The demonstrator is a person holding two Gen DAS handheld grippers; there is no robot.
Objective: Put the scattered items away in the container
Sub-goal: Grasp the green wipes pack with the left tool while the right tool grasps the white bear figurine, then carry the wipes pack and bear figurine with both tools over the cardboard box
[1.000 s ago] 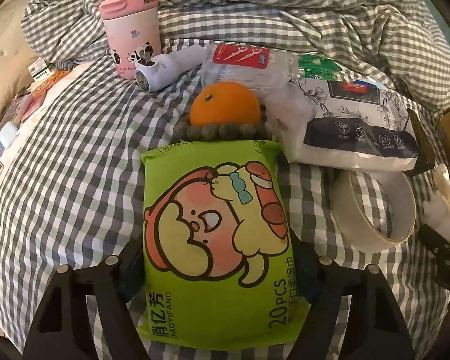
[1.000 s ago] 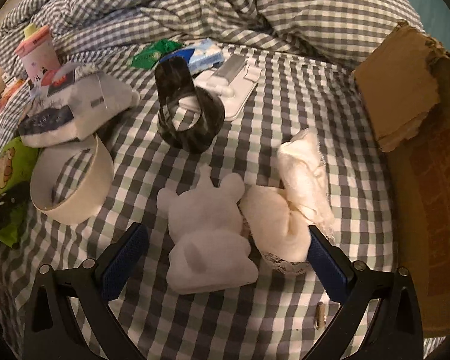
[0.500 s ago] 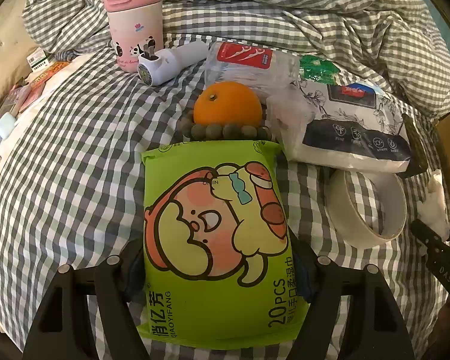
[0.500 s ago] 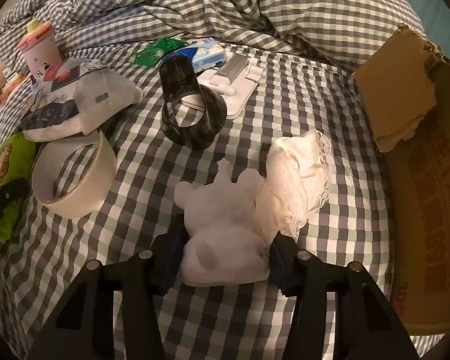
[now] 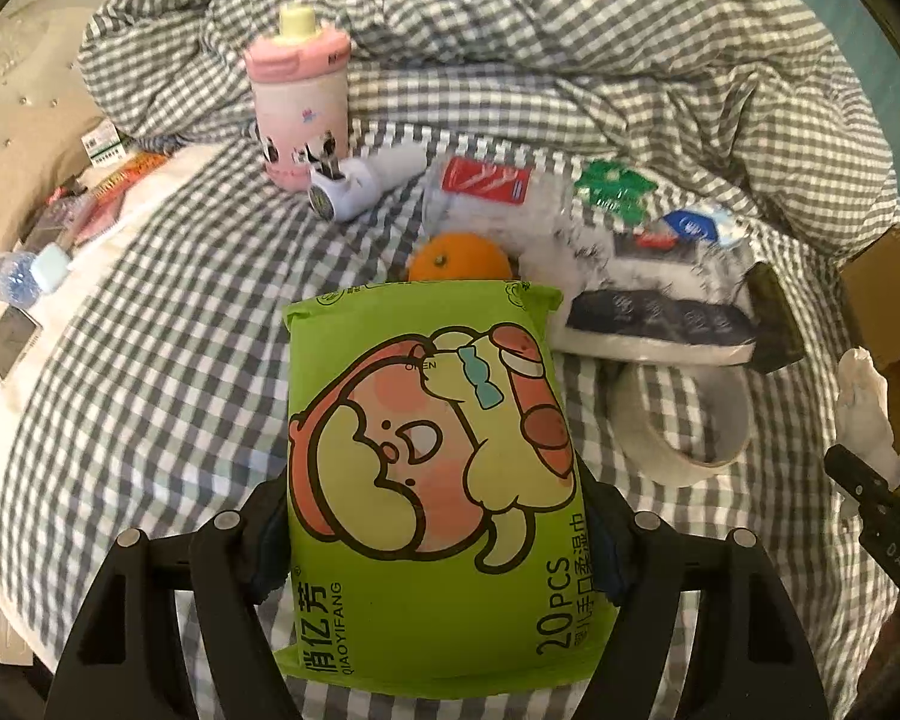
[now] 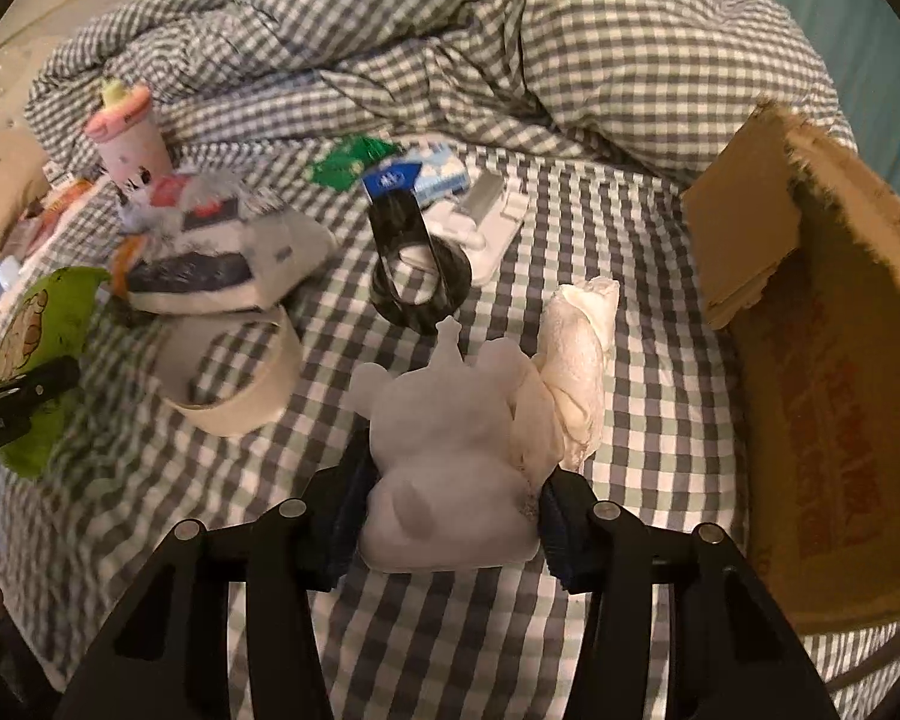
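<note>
The green wet-wipe pack (image 5: 432, 480) is clamped at its sides by the left gripper (image 5: 432, 546), its far edge just before the orange (image 5: 459, 258); bare checked bedsheet (image 5: 168, 330) lies open to its left. The right gripper (image 6: 450, 510) is closed on the white figurine (image 6: 444, 456), a cream cloth (image 6: 576, 372) pinched beside it. The cardboard box (image 6: 822, 360) stands to their right across a clear strip of sheet, the tape roll (image 6: 234, 372) to their left.
</note>
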